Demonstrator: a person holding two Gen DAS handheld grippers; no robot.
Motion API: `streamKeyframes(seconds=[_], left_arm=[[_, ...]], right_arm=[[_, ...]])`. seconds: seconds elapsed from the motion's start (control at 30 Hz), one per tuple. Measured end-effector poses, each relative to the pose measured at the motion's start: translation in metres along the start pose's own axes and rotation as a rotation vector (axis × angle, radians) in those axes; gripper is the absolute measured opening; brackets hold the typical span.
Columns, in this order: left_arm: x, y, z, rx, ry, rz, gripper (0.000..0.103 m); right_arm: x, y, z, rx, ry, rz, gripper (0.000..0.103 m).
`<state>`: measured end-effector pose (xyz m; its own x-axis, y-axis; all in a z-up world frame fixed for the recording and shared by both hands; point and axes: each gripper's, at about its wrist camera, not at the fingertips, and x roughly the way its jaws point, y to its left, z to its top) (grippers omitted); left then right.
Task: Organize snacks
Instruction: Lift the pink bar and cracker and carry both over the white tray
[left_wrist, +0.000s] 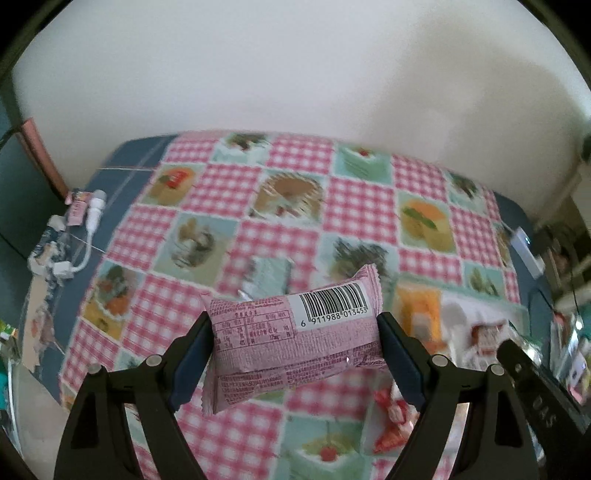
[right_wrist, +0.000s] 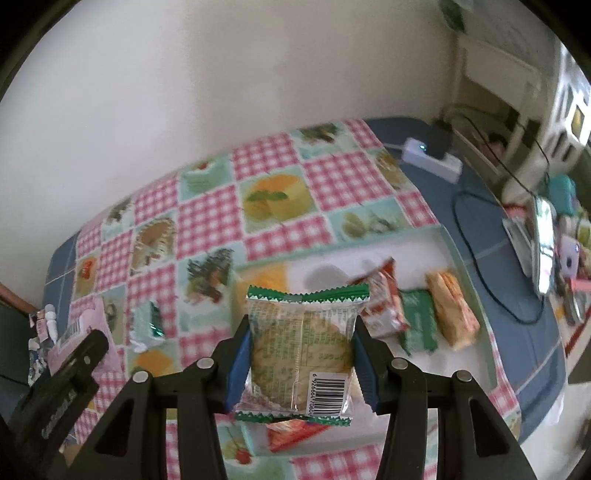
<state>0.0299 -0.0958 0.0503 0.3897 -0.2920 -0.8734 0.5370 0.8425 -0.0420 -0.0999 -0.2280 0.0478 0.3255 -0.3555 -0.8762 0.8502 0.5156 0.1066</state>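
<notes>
My left gripper (left_wrist: 295, 343) is shut on a pink snack packet (left_wrist: 291, 336) with a barcode, held above the checked tablecloth (left_wrist: 362, 199). My right gripper (right_wrist: 301, 350) is shut on a clear green-edged cookie packet (right_wrist: 301, 347), held above the near edge of a white tray (right_wrist: 369, 251). In the tray lie a red packet (right_wrist: 384, 302), a green packet (right_wrist: 419, 325) and an orange packet (right_wrist: 452, 310). A small green packet (right_wrist: 147, 325) lies on the cloth left of the tray. The left gripper with the pink packet (right_wrist: 70, 332) shows at the right wrist view's left edge.
A red candy wrapper (left_wrist: 391, 424) lies on the cloth under my left gripper. A white cable and adapter (left_wrist: 92, 214) lie at the table's left end. A white power strip (right_wrist: 432, 158), cables and clutter sit at the right end. A wall stands behind the table.
</notes>
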Motion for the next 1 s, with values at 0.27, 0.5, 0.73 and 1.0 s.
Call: streamKeyframes(seconds=[0.27,0.5,0.73,1.0], left_arm=[[-0.004,-0.055,-0.034,0.144,0.043,-0.063,0.087],[-0.004,-0.108,-0.059,0.301,0.075,-0.091,0.087],[0.008,-0.156,-0.086,0.460,0.116,-0.067,0.087],[0.029,-0.168,-0.097,0.505,0.165,-0.021,0.087]], right_arm=[[0.002,-0.060,-0.011,0.106,0.030,-0.044,0.053],[0.003,-0.111,-0.013,0.226,0.039,-0.070,0.053],[0.024,-0.150,-0.013,0.288,0.104,-0.140,0.053],[0.061,-0.160,-0.023,0.289,0.219,-0.144,0.053]])
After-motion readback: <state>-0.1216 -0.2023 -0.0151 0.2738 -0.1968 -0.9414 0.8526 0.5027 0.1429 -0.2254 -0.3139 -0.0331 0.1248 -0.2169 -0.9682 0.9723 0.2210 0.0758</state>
